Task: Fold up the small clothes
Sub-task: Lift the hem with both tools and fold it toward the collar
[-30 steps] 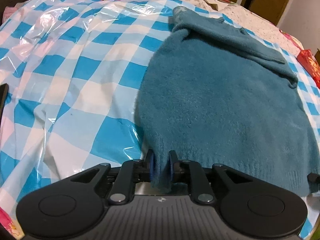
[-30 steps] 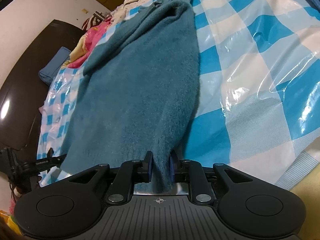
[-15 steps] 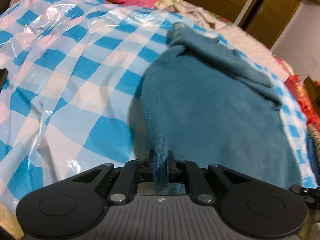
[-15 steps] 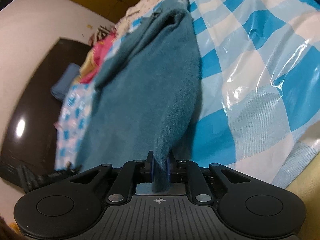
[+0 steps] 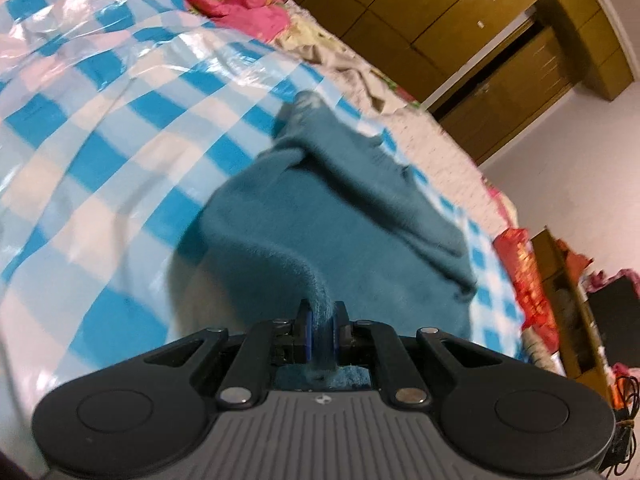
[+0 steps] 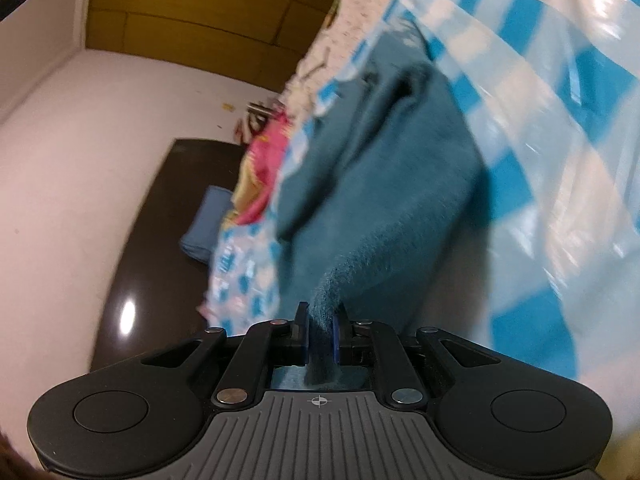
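The left gripper sits at the lower centre of its frame, its 2 blue-padded fingers pinching a fuzzy edge of the teal sweater. From the pinch the knit rises in a raised ridge and spreads up through the middle of the frame, with a folded sleeve running diagonally toward the right. The sweater lies on a blue-and-white checked plastic sheet that fills the left half of the frame and glints with wrinkles. At the upper centre lies a pink and yellow bundle of cloth; brown wooden cabinets fill the upper right, and red packaging shows at the right edge.

In the right wrist view, the right gripper is likewise at the lower centre, its 2 fingers clamped on another edge of the same sweater, which stretches up toward the top centre. The checked sheet covers the right side. A dark glossy board stands at the left against a pale wall, with a folded blue cloth beside it.

No brand name or readable writing appears; each gripper body carries only a small round crosshair mark, and motion blur softens both frames.
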Tool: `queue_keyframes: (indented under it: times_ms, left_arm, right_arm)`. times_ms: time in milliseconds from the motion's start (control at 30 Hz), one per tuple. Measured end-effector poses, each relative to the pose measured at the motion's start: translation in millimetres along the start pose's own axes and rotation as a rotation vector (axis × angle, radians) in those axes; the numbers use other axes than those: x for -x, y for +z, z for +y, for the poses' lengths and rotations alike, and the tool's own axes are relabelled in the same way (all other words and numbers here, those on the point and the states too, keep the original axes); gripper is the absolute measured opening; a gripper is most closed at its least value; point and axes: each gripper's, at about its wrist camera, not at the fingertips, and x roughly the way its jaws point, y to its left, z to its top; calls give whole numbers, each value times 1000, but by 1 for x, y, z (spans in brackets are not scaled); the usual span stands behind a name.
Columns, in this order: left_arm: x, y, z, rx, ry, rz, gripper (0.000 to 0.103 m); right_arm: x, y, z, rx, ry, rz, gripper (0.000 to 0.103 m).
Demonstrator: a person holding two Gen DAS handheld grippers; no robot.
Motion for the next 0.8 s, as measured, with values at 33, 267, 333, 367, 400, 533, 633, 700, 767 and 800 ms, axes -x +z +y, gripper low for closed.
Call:
queue_keyframes:
  times_ms: [33,267,333,367,400,533,633,700,767,800]
  left_arm:
    - [-3,4,-2,1,-7,-3,20]
    - [-31,59,-20,-9,-70,-57,20]
    - [-41,80,-26,-22,-87,-77,20]
    - [-48,91,-30,-30,-89,-86,20]
    - [-55,101,-33,-37,-90,-92,20]
    - [-92,144,-45,-55,-79,-109,20]
    - [-127,172,-52,-70,-53,-120,20]
    - [-149,185,-54,-74,-35,-125,20]
    - [-173,196,-52,-68,-14,-127,20]
    - [-184,199,-50,-62,-2,-125,20]
  right_arm:
    - [-2,4,4,2,10,-9,11]
    - [-20,56,30,26,70,-88,11]
    - [-27,73,36,39,75,-115,11]
    - [-31,84,39,46,73,-132,11]
    - [-35,93,41,52,70,-148,11]
    - [-55,131,39,39,44,-208,11]
    - [-72,158,28,7,11,-240,11]
    - [-85,175,19,-22,-10,-260,11]
    - [-96,192,11,-45,-27,-278,11]
    - [-103,200,9,-46,-40,-286,11]
